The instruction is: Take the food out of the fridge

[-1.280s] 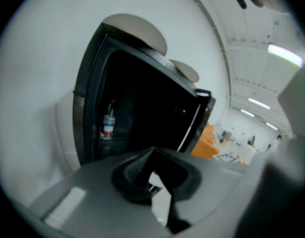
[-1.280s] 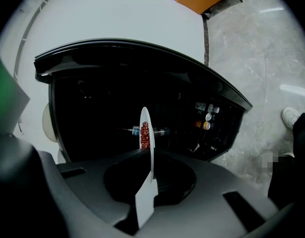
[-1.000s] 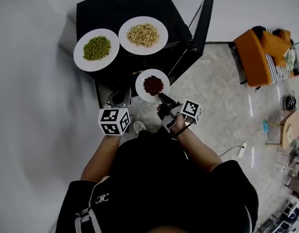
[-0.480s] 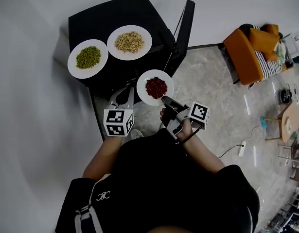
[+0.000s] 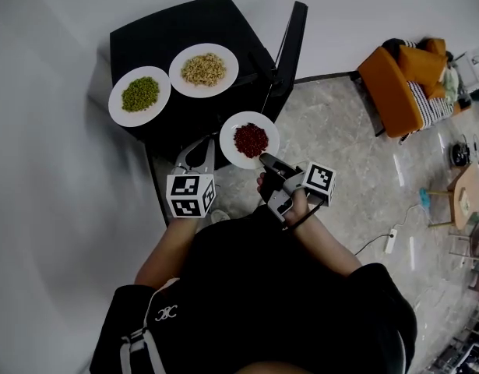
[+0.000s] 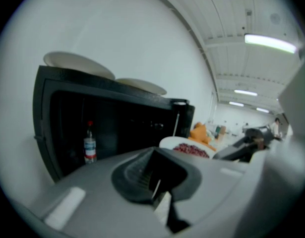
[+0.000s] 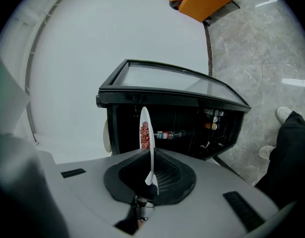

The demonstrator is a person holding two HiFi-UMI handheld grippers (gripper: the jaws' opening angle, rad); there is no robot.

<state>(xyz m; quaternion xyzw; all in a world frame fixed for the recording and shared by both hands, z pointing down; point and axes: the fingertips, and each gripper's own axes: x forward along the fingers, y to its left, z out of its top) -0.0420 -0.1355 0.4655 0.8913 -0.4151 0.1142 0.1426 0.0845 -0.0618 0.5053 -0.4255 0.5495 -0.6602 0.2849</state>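
Right tongs are clenched on the near rim of the plate of red beans - in the right gripper view the plate is edge-on, with its rim pinched right between the two pads. The plate is up in the air, out in front of the open fridge and over the floor, not resting on anything.

Left tongs are clenched too, but I can't see anything between them. They sit just left of the plate without touching it. From the left gripper view the plate is off to the right, with the right tongs reaching in from that side.

Further out, the fridge is a small black one with its door swung wide open. Two more plates sit on its top: a plate of green beans at the front left corner and a plate of pale beans near the middle of the front edge, close together. Inside, a bottle with a red cap stands upright by the left wall.

An orange chair sits well off to the right on the floor.
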